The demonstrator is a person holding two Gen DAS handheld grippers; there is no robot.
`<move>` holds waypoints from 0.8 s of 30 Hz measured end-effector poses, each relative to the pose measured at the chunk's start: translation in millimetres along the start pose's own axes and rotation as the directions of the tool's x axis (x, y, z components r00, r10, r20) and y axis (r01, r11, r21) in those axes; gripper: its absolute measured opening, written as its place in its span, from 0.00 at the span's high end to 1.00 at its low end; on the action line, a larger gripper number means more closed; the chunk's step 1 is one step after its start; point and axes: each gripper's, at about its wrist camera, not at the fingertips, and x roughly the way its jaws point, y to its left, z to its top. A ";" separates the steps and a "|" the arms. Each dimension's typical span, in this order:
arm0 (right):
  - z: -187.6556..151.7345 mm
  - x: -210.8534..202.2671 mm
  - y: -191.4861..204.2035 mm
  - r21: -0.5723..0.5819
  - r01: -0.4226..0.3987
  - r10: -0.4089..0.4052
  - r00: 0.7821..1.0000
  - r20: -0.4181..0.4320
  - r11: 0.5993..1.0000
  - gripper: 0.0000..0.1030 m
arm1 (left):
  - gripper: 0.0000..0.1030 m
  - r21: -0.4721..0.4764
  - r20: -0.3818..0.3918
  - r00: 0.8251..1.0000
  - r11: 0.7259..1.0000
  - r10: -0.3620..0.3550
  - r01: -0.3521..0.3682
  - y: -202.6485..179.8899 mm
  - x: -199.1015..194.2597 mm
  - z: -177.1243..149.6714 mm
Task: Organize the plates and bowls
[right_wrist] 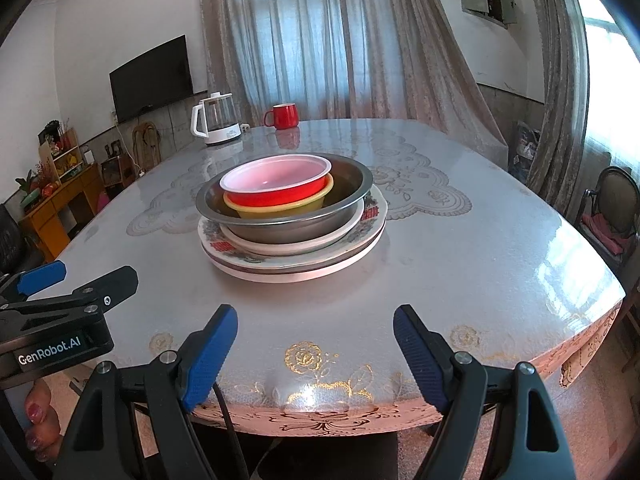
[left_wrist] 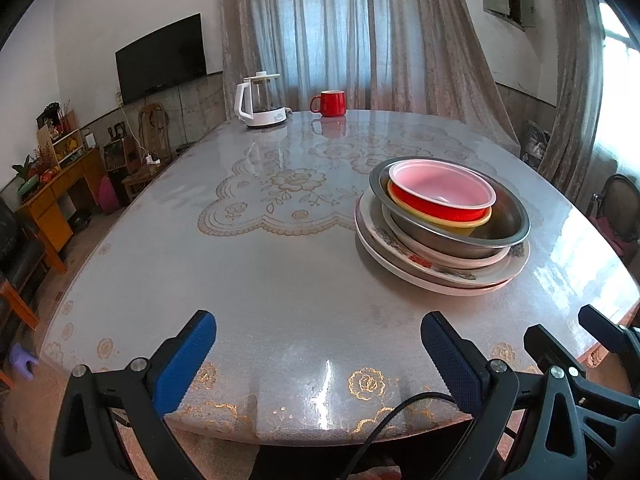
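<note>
One stack of dishes stands on the table [left_wrist: 260, 280] [right_wrist: 460, 260]. At the bottom lie flat patterned plates [left_wrist: 440, 276] [right_wrist: 372, 216]. On them rests a steel bowl [left_wrist: 500, 232] [right_wrist: 348, 184], holding a yellow bowl [left_wrist: 476, 222] [right_wrist: 280, 210] and a red bowl with a pink inside [left_wrist: 440, 188] [right_wrist: 276, 176]. My left gripper [left_wrist: 318, 322] is open over the near table edge, left of the stack, nothing between its fingers. My right gripper [right_wrist: 314, 314] is open too, in front of the stack and apart from it. Each gripper shows at the other view's edge.
A white kettle [left_wrist: 260, 100] [right_wrist: 216, 122] and a red mug [left_wrist: 330, 102] [right_wrist: 284, 116] stand at the far edge. A cable [left_wrist: 384, 428] hangs below the near edge. Chairs stand at the right [right_wrist: 612, 204], a wooden cabinet at the left [left_wrist: 52, 192]. Fingers [right_wrist: 38, 412] hold the left gripper.
</note>
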 end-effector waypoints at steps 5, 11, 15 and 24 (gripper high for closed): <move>0.0 0.5 -0.8 0.002 0.009 -0.009 1.000 0.002 1.000 0.21 | 0.00 0.002 0.003 1.000 1.000 0.000 0.000 -0.4 0.1 0.3; 0.3 1.4 -3.7 0.013 0.019 -0.019 1.000 0.002 1.000 0.21 | 0.00 0.001 0.003 1.000 1.000 -0.001 0.001 -0.4 0.5 -0.2; 2.1 0.9 -4.9 0.020 0.028 -0.028 1.000 0.008 0.999 0.21 | 0.00 0.001 0.003 1.000 1.000 -0.001 0.001 -0.5 0.4 -0.5; 6.4 0.1 -6.2 0.028 0.036 -0.037 0.999 0.023 0.999 0.21 | 0.00 0.001 0.002 1.000 1.000 -0.001 0.001 -0.8 0.6 -1.1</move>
